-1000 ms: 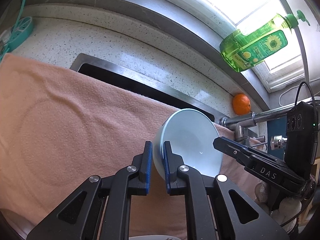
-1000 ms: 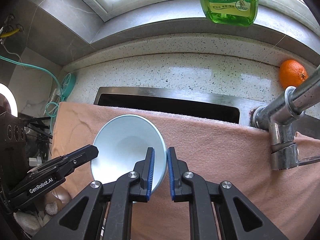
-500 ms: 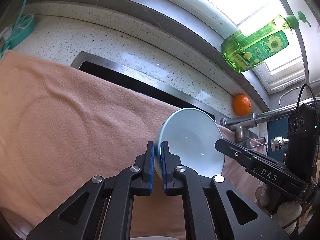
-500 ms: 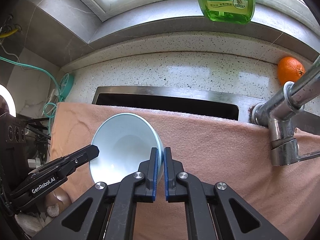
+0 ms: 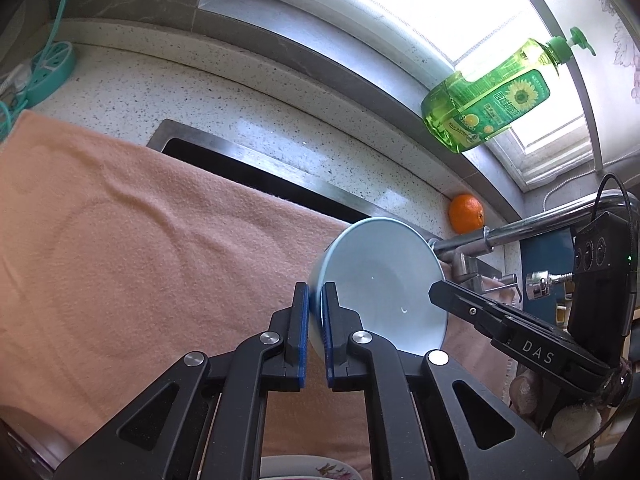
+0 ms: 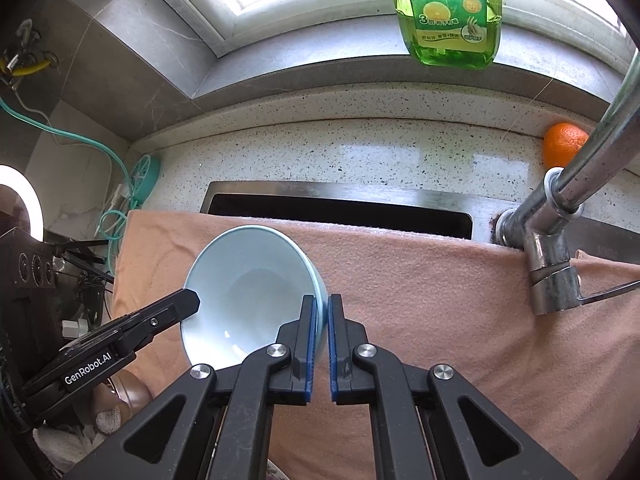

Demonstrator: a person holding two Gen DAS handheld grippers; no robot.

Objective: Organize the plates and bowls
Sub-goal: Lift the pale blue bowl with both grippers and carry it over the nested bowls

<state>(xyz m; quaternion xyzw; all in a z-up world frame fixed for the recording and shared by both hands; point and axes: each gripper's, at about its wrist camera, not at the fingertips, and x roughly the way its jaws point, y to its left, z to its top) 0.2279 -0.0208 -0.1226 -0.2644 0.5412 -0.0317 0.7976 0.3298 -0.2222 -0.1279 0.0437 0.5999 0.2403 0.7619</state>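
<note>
Left wrist view: the left gripper (image 5: 315,308) has its jaws clenched on one side of the bowl's (image 5: 384,280) rim, above the pink towel (image 5: 140,260); a flowered plate (image 5: 304,470) peeks in below. Right wrist view: the right gripper (image 6: 322,312) grips the opposite side of the rim; the faucet (image 6: 552,240) stands close.

"DAS" stands in white on the black body of the right claw (image 5: 442,300), seen from the left wrist; "GenRobot.AI" on the left claw (image 6: 188,304), seen from the right wrist. The green soap bottle (image 6: 446,20) carries Chinese print, "冷水去油", and a large "3"
</note>
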